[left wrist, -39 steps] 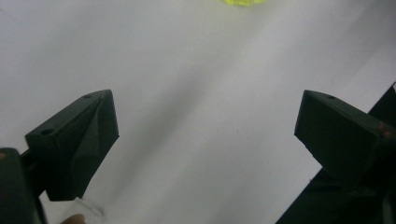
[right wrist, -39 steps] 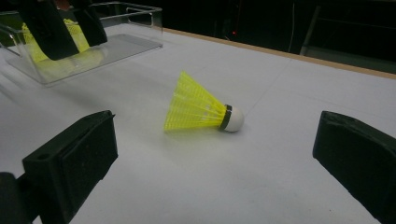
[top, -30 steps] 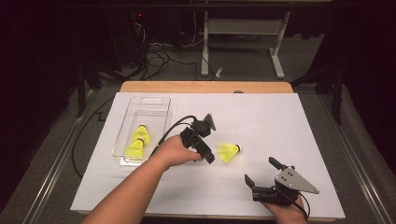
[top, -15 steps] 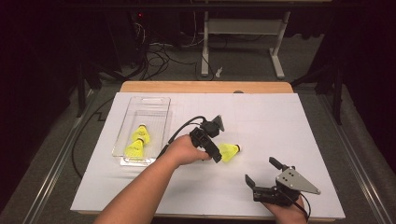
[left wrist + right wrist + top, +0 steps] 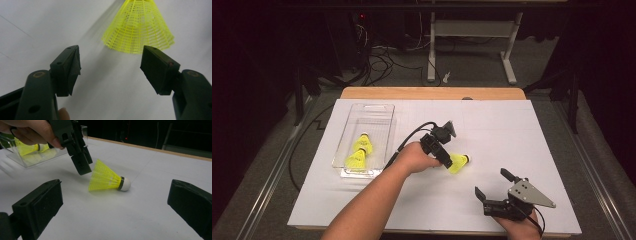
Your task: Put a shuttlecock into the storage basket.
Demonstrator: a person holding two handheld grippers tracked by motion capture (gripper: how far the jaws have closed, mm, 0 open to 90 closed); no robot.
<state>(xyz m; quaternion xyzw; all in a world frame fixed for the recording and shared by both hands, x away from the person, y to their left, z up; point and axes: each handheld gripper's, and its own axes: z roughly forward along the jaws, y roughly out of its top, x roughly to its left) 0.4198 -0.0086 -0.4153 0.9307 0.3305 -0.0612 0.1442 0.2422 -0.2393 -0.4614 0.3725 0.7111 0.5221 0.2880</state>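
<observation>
Reaching for the loose yellow shuttlecock (image 5: 458, 162), the left gripper (image 5: 110, 67) hangs just above its skirt with the jaws spread wide and nothing between them. The shuttlecock lies on its side on the white table sheet (image 5: 492, 130), cork pointing away from the clear tray (image 5: 346, 140), which already holds two other shuttlecocks (image 5: 357, 154). In the inspector's judgement, the step is done well by lowering until the skirt sits squarely between both pads, then closing gently, since the mesh skirt looks likely to deform or squirt out under a hard or off-centre squeeze. The left forearm crosses the table diagonally, the wrist bent so the gripper tilts downward. The right gripper (image 5: 499, 192) rests near the table's near edge, jaws apart, well clear.
</observation>
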